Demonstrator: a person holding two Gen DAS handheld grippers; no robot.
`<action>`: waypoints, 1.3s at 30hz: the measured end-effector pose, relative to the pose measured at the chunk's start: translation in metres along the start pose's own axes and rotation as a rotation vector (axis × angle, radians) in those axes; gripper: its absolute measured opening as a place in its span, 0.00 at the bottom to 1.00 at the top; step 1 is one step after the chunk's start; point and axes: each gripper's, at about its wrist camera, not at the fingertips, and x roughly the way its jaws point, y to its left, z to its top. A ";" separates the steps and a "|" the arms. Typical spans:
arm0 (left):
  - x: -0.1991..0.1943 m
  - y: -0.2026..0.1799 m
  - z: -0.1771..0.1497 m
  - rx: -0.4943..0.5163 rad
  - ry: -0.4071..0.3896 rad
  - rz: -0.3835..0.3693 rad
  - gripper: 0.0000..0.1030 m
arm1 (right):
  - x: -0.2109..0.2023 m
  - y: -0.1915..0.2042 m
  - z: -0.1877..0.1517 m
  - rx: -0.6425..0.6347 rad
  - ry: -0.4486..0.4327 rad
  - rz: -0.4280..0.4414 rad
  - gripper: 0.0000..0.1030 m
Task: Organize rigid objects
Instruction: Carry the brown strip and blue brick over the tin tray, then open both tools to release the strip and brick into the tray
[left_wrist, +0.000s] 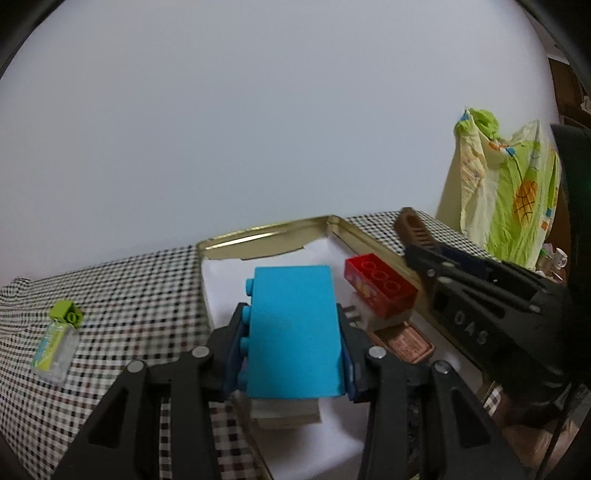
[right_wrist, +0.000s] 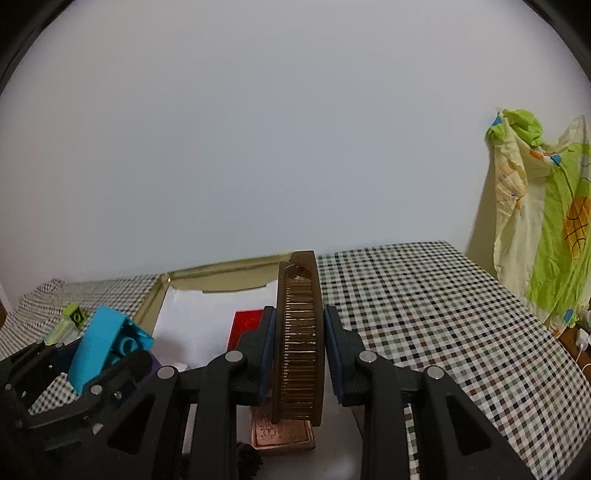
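Blue brick: a large turquoise building brick (left_wrist: 293, 332) is clamped between the pads of the left gripper (left_wrist: 291, 354), studs facing left, smooth side up; it hangs over the near part of the open tin.
Left gripper: jaws closed onto the brick's two sides, nothing else between them.
Comb: a brown wooden comb (right_wrist: 300, 339) stands on edge between the pads of the right gripper (right_wrist: 299, 354), teeth toward the camera, its far end rising past the fingertips.
Right gripper: jaws pressed tight on the comb's flat faces, held over the tin's right side.
Tin: a shallow gold metal tin (left_wrist: 266, 236), lined with white paper, lies open on the table.
In the tin: a red brick (left_wrist: 380, 290) resting on a pale block, and a flat copper-coloured embossed piece (left_wrist: 406, 343) nearer the camera.
Outside the tin: a small green brick (left_wrist: 68, 314) touching a clear plastic box (left_wrist: 55, 350), well to the left.
Table: checked tablecloth (right_wrist: 424, 306).
Background: green and yellow printed cloth (right_wrist: 546, 221) hanging at the right.
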 end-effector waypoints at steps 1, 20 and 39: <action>0.001 -0.001 -0.001 0.005 0.004 0.002 0.41 | 0.001 0.001 0.000 -0.006 0.005 0.006 0.27; 0.011 -0.013 -0.008 0.077 0.045 0.021 0.41 | 0.015 0.024 -0.007 -0.090 0.069 0.107 0.28; -0.008 -0.014 0.000 0.078 -0.045 0.000 0.99 | -0.003 -0.018 -0.004 0.157 -0.028 0.094 0.80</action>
